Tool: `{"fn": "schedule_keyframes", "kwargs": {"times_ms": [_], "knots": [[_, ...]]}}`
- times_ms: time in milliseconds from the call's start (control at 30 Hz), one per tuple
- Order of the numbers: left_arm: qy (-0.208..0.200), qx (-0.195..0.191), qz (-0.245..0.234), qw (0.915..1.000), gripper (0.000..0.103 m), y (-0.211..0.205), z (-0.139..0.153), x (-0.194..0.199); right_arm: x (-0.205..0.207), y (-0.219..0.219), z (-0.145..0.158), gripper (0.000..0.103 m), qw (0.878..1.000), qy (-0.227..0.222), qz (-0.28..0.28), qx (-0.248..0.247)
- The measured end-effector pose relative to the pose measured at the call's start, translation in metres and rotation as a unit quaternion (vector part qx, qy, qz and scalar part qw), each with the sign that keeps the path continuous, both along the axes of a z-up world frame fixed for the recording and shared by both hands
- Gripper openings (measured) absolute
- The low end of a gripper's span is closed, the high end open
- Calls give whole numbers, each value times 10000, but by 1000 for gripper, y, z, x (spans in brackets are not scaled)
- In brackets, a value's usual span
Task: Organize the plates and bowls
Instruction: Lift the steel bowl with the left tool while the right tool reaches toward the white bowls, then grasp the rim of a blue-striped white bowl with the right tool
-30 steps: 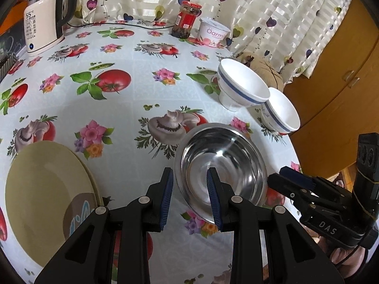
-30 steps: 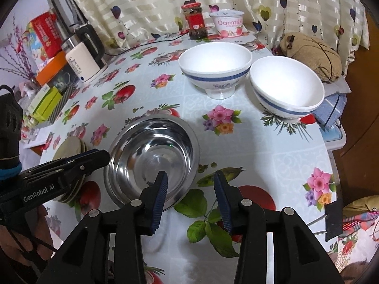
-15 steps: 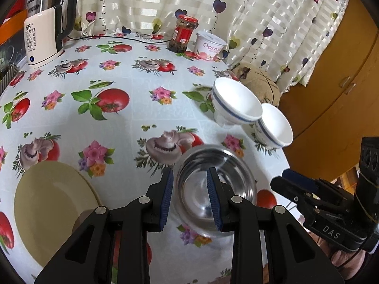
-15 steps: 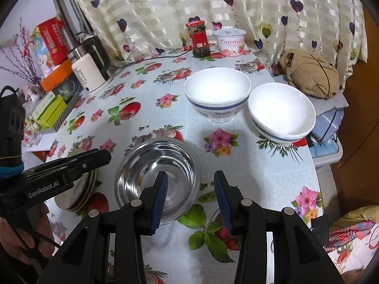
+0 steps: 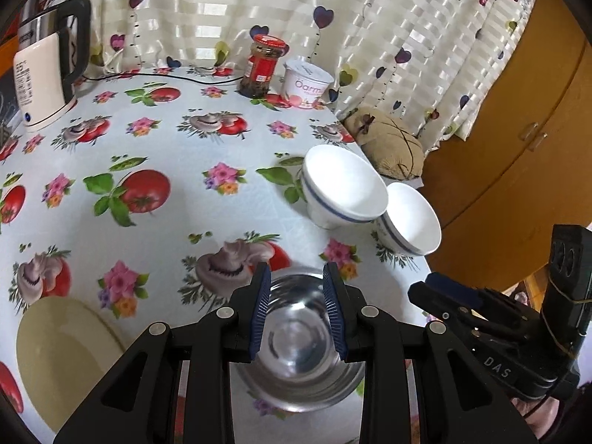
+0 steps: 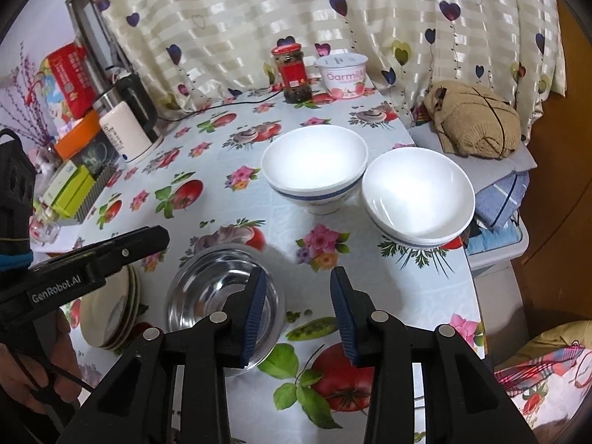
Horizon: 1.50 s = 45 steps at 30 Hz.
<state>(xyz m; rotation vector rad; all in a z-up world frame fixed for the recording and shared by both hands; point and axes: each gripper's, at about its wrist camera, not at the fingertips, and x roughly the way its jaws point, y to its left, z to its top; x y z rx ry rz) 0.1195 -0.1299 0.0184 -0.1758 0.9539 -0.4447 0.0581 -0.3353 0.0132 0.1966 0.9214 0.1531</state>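
Facing upward, steel bowl (image 5: pixel 300 347) upright.

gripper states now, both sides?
Left gripper: open, holding nothing, above the steel bowl.
Right gripper: open, holding nothing, beside that bowl.

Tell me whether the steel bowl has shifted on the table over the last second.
No. The steel bowl sits by the same mushroom print; only the cameras pulled back.
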Motion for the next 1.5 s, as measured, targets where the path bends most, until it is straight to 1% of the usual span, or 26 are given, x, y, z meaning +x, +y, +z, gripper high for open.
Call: {"fn": "schedule_keyframes", "kwargs": {"times_ms": [167,333,733,1067,1333,1500], "knots": [[47,7,-107,9999,31,-11,-1,10,10,-7,-2,31,10000,12,-34,-30],[44,78,-141,9999,31,-21,0,22,20,-13,-3,31,10000,39,-68,-32],[75,253,-43,9996,31,-28,-5,50,49,-16,1,31,9999,46,-16,-133],[-16,419,3,9991,31,-35,-3,66,71,-22,3,31,9997,51,1,-237],[-45,419,25,9991,31,-41,-2,79,93,-27,3,31,9996,70,46,-272],[68,374,46,9993,31,-41,-9,90,107,-32,1,32,9994,108,56,-310]]}}
